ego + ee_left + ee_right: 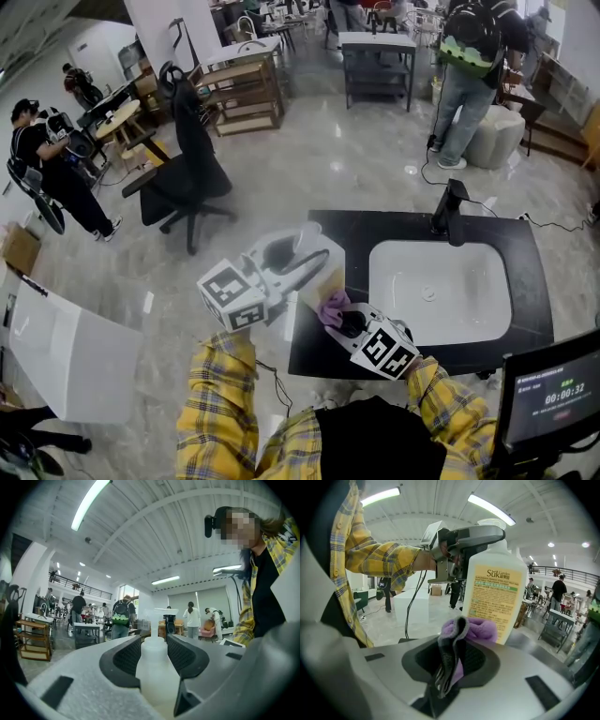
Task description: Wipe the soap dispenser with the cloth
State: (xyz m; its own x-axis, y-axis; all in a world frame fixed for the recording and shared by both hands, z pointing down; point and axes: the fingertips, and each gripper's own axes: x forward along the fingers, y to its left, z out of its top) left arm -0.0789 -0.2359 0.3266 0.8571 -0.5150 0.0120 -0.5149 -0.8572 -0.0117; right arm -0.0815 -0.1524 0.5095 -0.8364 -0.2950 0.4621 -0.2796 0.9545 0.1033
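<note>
So the soap dispenser (pixel 499 592) is held up in the air over the left end of the black bench (pixel 525 244), not standing on it. It is seen as a squarish bottle of milky, see-through plastic with a clear pump head on top. One face is covered by a pale yellow label with a green band across it. "Suk" is printed big at the top of that label, and the small print below can't be made out. The bottle is kept upright and is clamped by the left hand-held gripper (pixel 153 641), whose dark ribbed pads are pressed on both sides up near the shoulder, just under the pump. The body hangs down below the jaws. The cloth (pixel 476 627) is a fuzzy purple thing with a darker grey edge folded over it. It is bunched up and pinched between the jaws of the right hand-held gripper (pixel 457 651), which are closed tight on it. The purple wad is brought right up against the lower part of the label, and it looks like contact is made there. The sink (pixel 441 291), a white basin, is set into the bench well to the right of the bottle, and a black faucet (pixel 448 208) is mounted behind it. Yellow plaid sleeves are seen behind both grippers.
</note>
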